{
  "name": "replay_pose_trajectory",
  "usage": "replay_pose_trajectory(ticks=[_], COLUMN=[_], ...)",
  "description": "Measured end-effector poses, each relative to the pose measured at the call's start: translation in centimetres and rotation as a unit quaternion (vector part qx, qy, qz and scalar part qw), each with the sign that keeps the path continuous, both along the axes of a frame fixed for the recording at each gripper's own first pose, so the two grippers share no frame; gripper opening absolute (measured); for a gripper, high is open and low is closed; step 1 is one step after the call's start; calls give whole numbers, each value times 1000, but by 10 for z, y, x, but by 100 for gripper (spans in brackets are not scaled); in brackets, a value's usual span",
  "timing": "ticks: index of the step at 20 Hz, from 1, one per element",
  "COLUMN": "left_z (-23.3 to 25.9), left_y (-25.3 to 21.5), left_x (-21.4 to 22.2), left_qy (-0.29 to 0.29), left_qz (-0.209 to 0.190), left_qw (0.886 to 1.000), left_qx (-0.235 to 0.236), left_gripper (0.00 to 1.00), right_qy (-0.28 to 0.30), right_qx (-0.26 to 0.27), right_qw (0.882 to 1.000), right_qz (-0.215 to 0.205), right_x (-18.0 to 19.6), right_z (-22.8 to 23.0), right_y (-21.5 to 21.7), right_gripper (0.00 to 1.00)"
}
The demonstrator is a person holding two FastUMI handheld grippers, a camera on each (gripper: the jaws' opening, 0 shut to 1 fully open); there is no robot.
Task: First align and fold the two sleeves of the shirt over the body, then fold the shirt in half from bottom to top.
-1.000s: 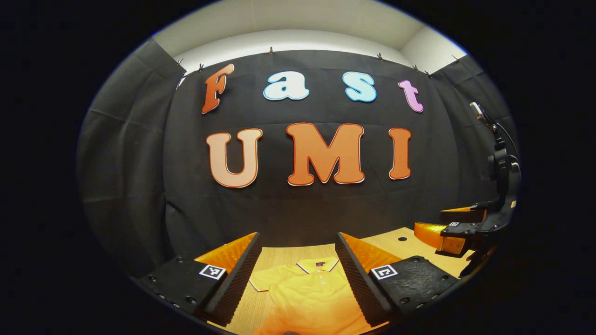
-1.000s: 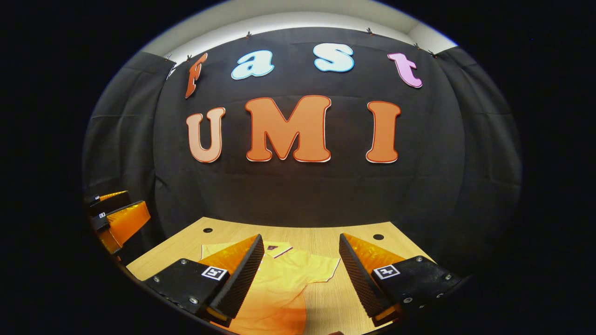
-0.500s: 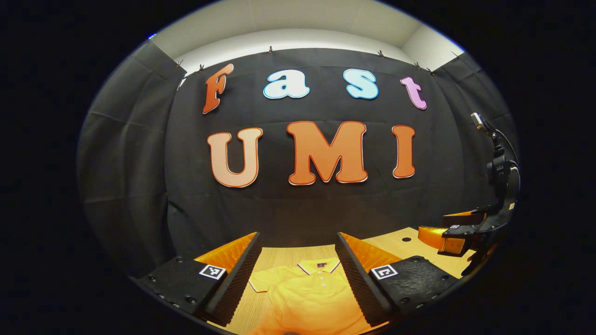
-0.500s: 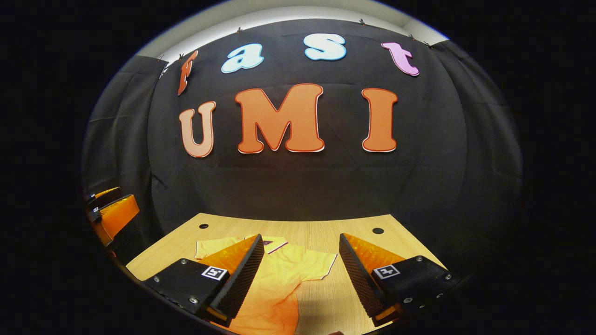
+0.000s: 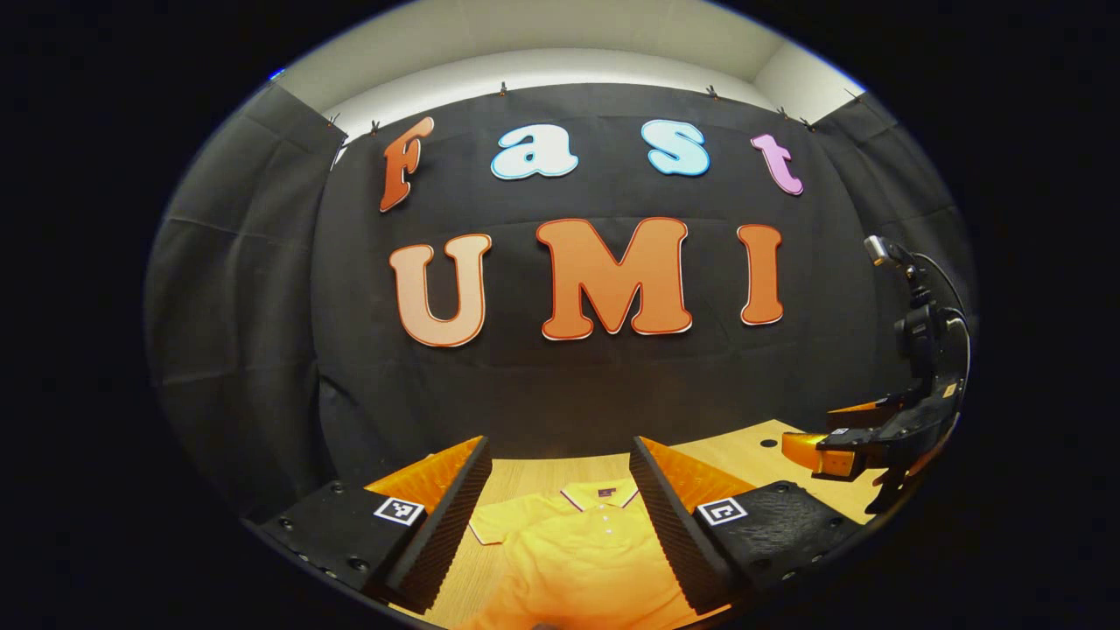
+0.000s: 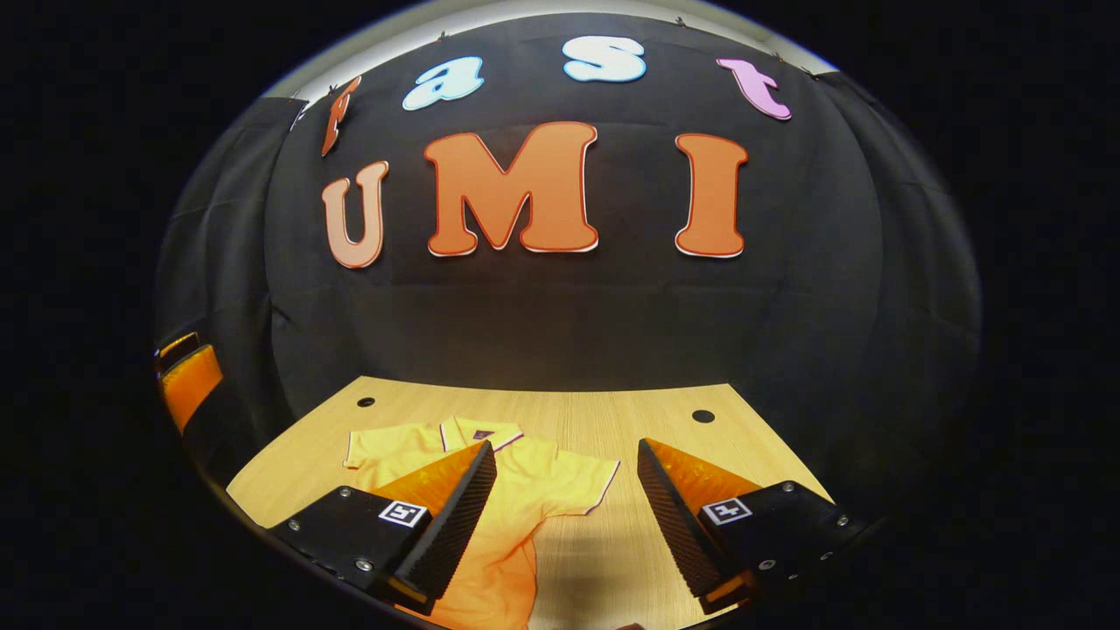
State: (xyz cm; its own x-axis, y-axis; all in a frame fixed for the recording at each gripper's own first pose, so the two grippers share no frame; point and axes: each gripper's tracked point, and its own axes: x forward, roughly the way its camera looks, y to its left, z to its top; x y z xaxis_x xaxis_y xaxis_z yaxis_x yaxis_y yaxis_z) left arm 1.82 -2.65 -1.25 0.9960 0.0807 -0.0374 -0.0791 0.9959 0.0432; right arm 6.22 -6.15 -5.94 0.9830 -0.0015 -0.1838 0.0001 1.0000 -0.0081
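Note:
A yellow polo shirt [image 5: 577,547] lies flat on the wooden table [image 5: 744,455], collar toward the back wall. My left gripper [image 5: 557,455] hovers open above its chest, with the collar showing between the fingers. The right gripper [image 5: 831,433] hangs off to the right in the left gripper view, above the table's edge. In the right gripper view the shirt [image 6: 525,486] spreads both short sleeves, one sleeve [image 6: 588,479] lying between the fingers. My right gripper [image 6: 566,448] is open over it and holds nothing. The left gripper [image 6: 185,367] shows at the far left.
The table [image 6: 612,420] ends at the black cloth wall behind. Two round holes [image 6: 703,416] [image 6: 365,402] sit near its back corners. Bare wood lies to the right of the shirt.
The right gripper has sunk lower and tipped down toward the table, so more of the tabletop and shirt shows in its view. The left gripper has barely shifted. Both stay open.

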Motion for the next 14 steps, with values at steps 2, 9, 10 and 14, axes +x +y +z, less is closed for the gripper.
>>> replay_pose_trajectory(ticks=[2,9,10,14], left_z=[-2,-10,-10,-17], left_y=[5,21,25,37], left_x=[-3,-16,-18,-23], left_qy=[5,21,24,39], left_qz=[11,56,64,94], left_qw=[1000,998,997,994], left_qx=[4,21,24,30], left_gripper=[97,97,97,98], right_qy=[27,118,132,186], right_qx=[3,5,6,4], right_qw=[1000,993,991,983], right_qz=[-3,-4,-2,2], right_x=[11,59,65,89], right_z=[-13,-57,-64,-91], right_y=[-7,-26,-28,-33], right_gripper=[98,98,98,96])
